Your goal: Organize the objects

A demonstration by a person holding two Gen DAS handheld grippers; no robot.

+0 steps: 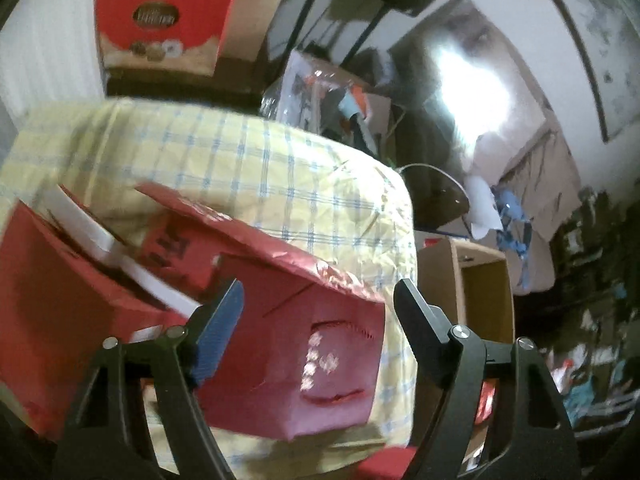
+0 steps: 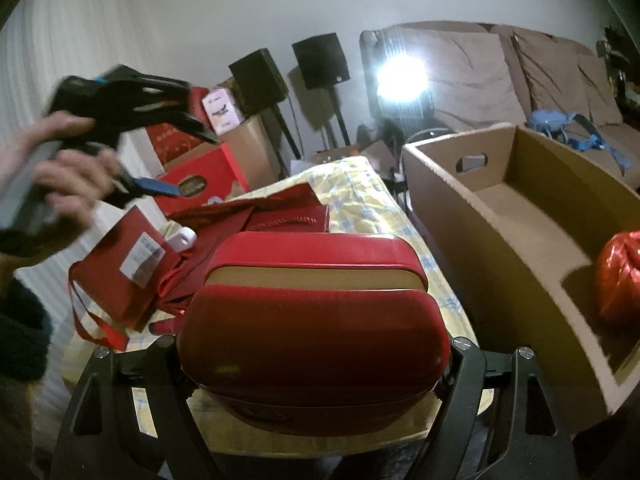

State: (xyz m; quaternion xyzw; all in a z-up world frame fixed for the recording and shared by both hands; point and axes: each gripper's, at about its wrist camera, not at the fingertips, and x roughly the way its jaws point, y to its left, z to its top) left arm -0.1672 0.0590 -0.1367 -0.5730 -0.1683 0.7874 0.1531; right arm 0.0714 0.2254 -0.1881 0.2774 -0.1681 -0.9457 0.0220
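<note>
My right gripper [image 2: 314, 342] is shut on a glossy red box with a gold band [image 2: 312, 312], held over the near end of the table. My left gripper [image 1: 320, 304] stands open above a flattened red paper bag [image 1: 332, 344]; its fingers straddle the bag's upper part without pressing on it. In the right wrist view the left gripper [image 2: 192, 164] hangs at the upper left in a person's hand [image 2: 68, 184], above a pile of red gift bags [image 2: 128, 268]. A red foil-wrapped bundle [image 2: 620, 280] lies in the open cardboard box [image 2: 500, 208].
The table wears a yellow cloth with blue checks [image 1: 248, 160]. The cardboard box [image 1: 484, 292] stands just off its right edge. More red gift boxes [image 2: 200, 184], brown cartons and two dark speakers on stands [image 2: 320, 60] crowd the far side; a sofa [image 2: 500, 72] is behind.
</note>
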